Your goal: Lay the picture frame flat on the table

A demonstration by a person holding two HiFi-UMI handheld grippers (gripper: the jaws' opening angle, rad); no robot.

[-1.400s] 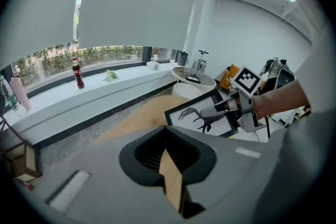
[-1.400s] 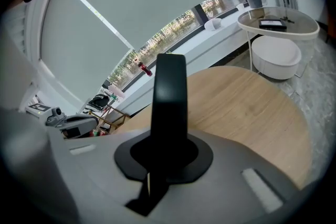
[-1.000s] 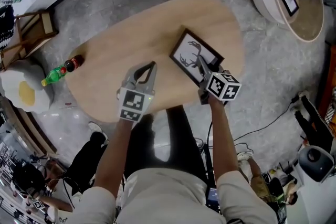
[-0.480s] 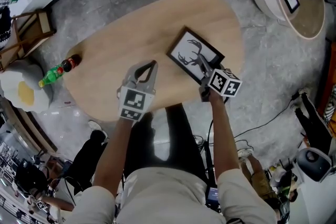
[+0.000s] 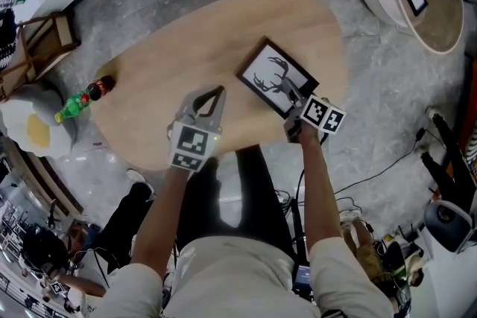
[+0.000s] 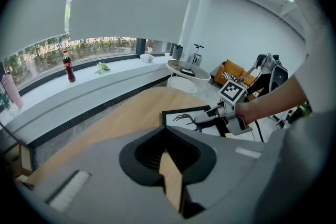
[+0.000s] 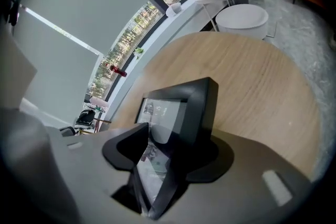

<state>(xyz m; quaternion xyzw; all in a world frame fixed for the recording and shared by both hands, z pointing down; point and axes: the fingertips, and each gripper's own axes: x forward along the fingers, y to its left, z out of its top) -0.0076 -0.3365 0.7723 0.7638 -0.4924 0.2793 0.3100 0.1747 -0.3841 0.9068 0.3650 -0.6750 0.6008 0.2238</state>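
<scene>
Your right hand-held gripper (image 5: 292, 96) stands with its jaws wide on either side of the picture frame (image 5: 274, 77), whose near edge sits between them without looking pinched; the jaws have just been opening. The frame lies on the worktop (image 5: 186, 48) toward its right end, picture side up and, as far as the head view shows, flat or very nearly so. To finish cleanly, let the jaws clear both faces of the edge before you draw back, and pull straight out along the line the gripper points, low and slow, so a pad does not catch the moulding and drag or lift the frame again. Your left hand-held gripper (image 5: 216, 91) hovers over the near rim of the worktop, tips together and empty; keep it there. Against a second ago, the right gripper has dropped lower and rolled, and the frame has shifted a little to the left and settled.
</scene>
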